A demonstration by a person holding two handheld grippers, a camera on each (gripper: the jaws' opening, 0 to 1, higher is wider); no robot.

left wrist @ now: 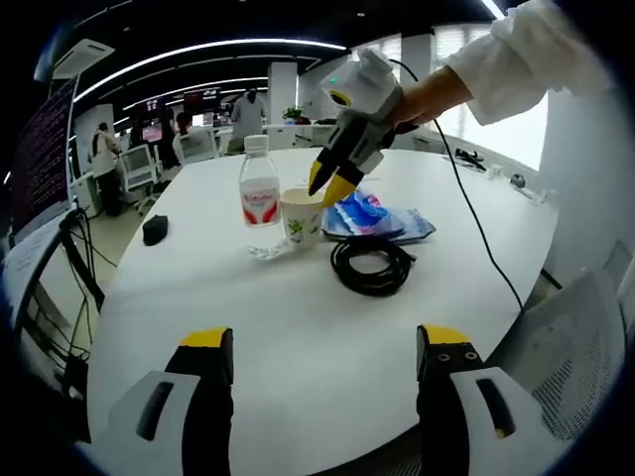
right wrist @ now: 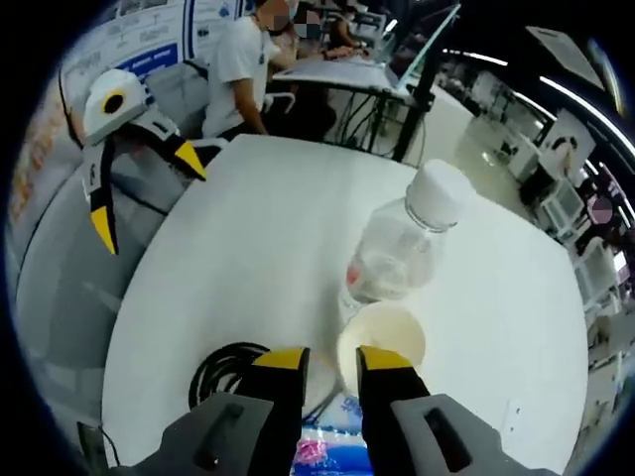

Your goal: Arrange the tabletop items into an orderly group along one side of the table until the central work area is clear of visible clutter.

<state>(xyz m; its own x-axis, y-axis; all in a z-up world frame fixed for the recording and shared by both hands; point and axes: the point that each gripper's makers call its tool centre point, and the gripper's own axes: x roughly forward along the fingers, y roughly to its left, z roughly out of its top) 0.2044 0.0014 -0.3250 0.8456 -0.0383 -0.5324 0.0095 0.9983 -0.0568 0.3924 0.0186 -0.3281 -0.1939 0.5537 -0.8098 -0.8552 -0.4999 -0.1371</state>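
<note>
Two grippers: both carry yellow-tipped black jaws and work over a round white table [left wrist: 298, 327].
Left gripper [left wrist: 322, 342]: jaws stand wide apart with bare tabletop between them, at the near edge of the table, well apart from the items.
Left gripper, seen from the right gripper view [right wrist: 139, 188]: it sits at the far left of the table, jaws spread, nothing between them.
Right gripper [left wrist: 327, 183]: seen from the left gripper view, it is held by a hand in a white sleeve and tilts down over the items, its tips close together just above the paper cup's rim.
Right gripper jaws, own view [right wrist: 332, 359]: a narrow gap, nothing visibly clamped; the tips hang beside the cup's near left rim.
Paper cup [left wrist: 303, 218]: white with a small green print, upright, empty inside, in the middle of the table.
Water bottle [left wrist: 260, 188]: clear with a white cap and red label, upright, just left of the cup and touching or nearly touching it.
Blue packet [left wrist: 377, 218]: lies flat just right of the cup.
Black cable coil [left wrist: 370, 265]: lies on the table in front of the packet, nearer than the cup.
Black mouse [left wrist: 155, 229]: sits at the far left edge of the table, well apart from the group.
Background: office desks, monitors and people beyond the table.
</note>
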